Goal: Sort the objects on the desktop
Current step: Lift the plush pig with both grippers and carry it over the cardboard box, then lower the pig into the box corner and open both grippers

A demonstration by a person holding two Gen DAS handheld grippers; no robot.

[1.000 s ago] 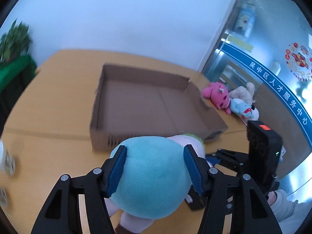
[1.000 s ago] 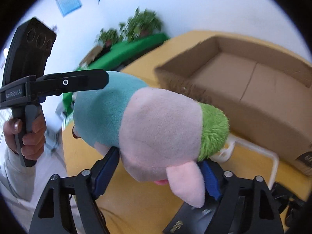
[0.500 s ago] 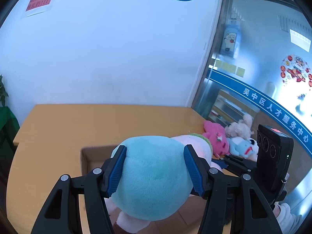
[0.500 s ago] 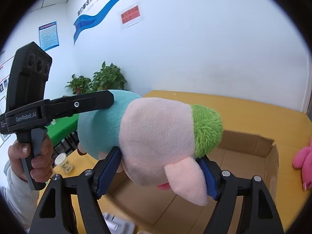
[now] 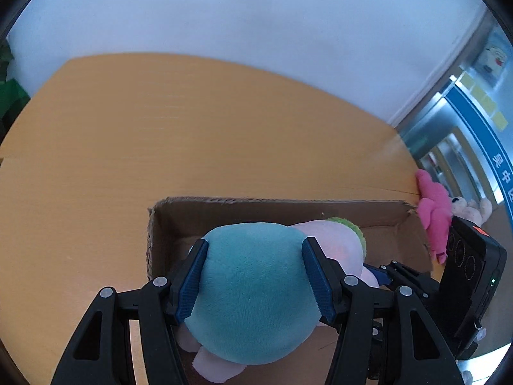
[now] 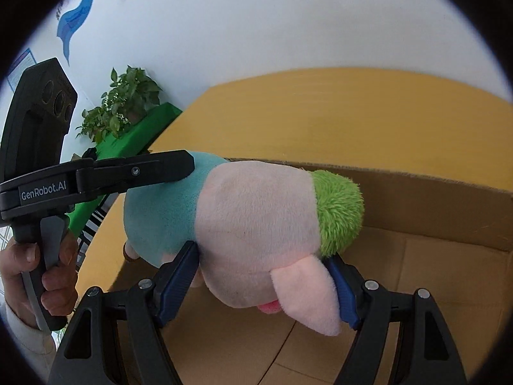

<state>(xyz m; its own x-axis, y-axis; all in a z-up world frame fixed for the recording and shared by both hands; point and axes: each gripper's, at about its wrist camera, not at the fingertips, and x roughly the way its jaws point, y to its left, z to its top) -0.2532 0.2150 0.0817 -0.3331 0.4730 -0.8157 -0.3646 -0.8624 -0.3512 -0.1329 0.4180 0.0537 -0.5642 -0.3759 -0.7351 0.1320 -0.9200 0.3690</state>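
Observation:
A plush pig (image 5: 253, 292) with a teal body, pink head and green tuft is held by both grippers. My left gripper (image 5: 255, 282) is shut on its teal body. My right gripper (image 6: 256, 285) is shut on its pink head (image 6: 256, 237). The toy hangs over the open cardboard box (image 5: 288, 211), inside its walls; the box floor shows under it in the right wrist view (image 6: 433, 276). The right gripper's body (image 5: 465, 282) shows at the right of the left wrist view, and the left gripper (image 6: 96, 176) shows at the left of the right wrist view.
The box sits on a wooden table (image 5: 192, 128). A pink plush (image 5: 433, 211) and pale plush toys (image 5: 471, 208) lie at the table's right end by a glass door. A potted plant (image 6: 121, 102) on a green stand (image 6: 134, 134) is beyond the table's left end.
Both grippers carried the plush pig up from in front of the box and over its near wall, then tilted down; it now hangs low inside the box.

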